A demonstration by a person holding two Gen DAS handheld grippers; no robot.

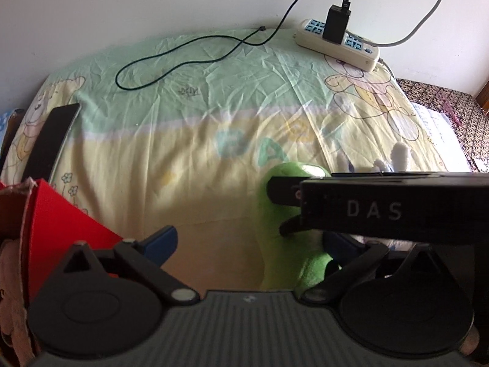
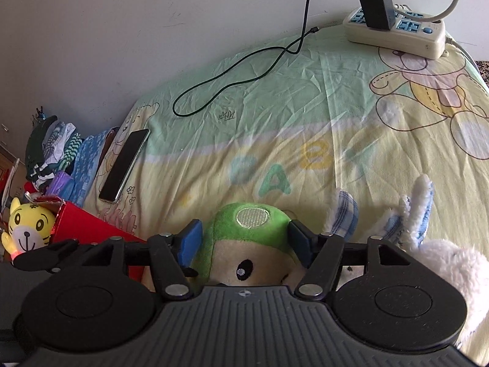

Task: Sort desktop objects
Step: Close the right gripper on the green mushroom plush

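1. Nearest the lens in the right wrist view is the right gripper [image 2: 244,240], its blue pads spread to either side of the green plush toy [image 2: 249,235]. The toy's head sits between the pads; whether the pads touch the fabric I cannot tell, and nothing looks squeezed.
2. Left of the green plush toy stands the red box [image 2: 88,224], with a yellow tiger plush [image 2: 26,229] at its far left side, seemingly inside it or just behind its wall.
3. Beyond the box, up and left of the green toy, a black phone [image 2: 125,166] lies on the bed sheet [image 2: 275,98], its long axis running away from the camera.
4. Just right of the green toy lies a white plush rabbit [image 2: 428,229], ears pointing away.
5. Far up and right of the green toy, a power strip [image 2: 397,35] with a black charger [image 2: 374,4] sits at the wall; its cable [image 2: 244,82] loops across the sheet.
6. The left gripper [image 1: 250,241] is spread wide and empty; the green toy lies to its right, with the right tool's body across it.
7. Judgement: the right hand is the nearer one, already straddling the toy across its width, and the box lies to the left for a drop.
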